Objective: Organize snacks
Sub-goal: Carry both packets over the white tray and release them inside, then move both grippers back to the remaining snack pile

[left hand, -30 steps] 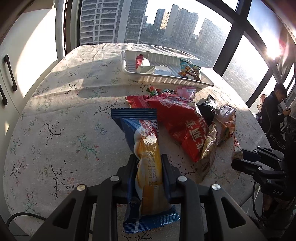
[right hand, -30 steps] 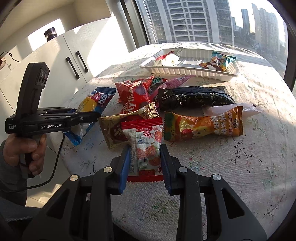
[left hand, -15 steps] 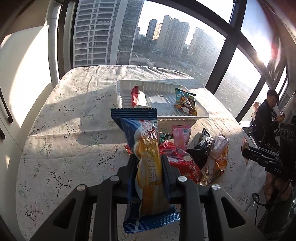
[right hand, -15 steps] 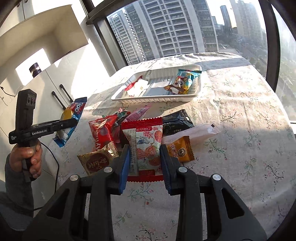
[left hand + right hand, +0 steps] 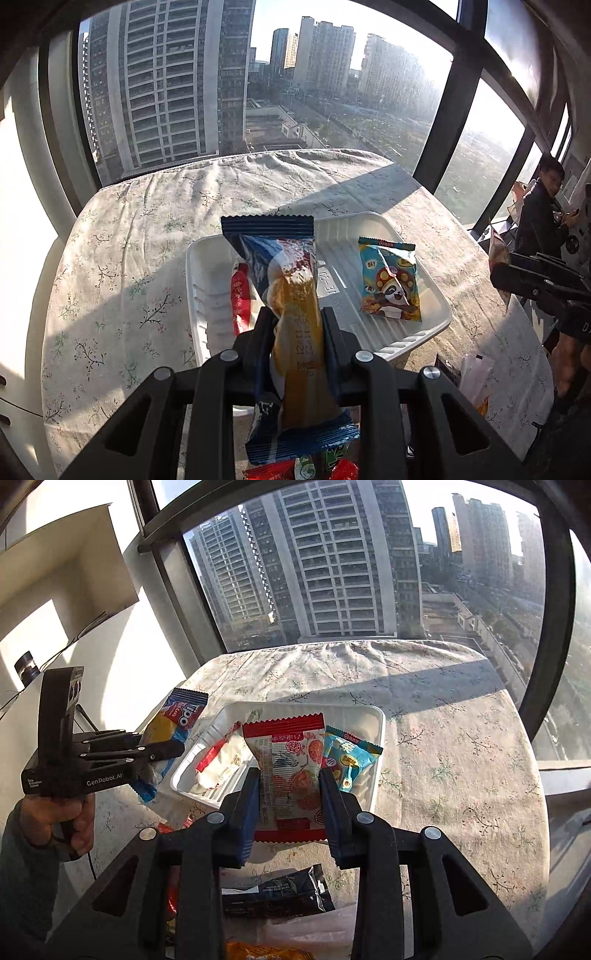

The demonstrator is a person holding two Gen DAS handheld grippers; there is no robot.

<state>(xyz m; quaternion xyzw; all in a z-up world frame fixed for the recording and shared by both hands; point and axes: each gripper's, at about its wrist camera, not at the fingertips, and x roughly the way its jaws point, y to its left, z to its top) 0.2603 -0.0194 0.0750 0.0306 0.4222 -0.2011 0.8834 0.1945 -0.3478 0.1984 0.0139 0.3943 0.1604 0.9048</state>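
Above the white tray (image 5: 424, 334), where two snacks already lie, a blue-and-yellow packet (image 5: 295, 295) and a red-and-white packet (image 5: 288, 771) are gripped by the left gripper (image 5: 295, 332) and right gripper (image 5: 288, 797); several packets near the tray are left unsorted.

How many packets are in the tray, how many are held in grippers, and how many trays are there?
Packets in the tray: 2 (red packet, panda packet)
Packets held: 2 (blue packet in left gripper, fruit packet in right gripper)
Trays: 1
Total: 5
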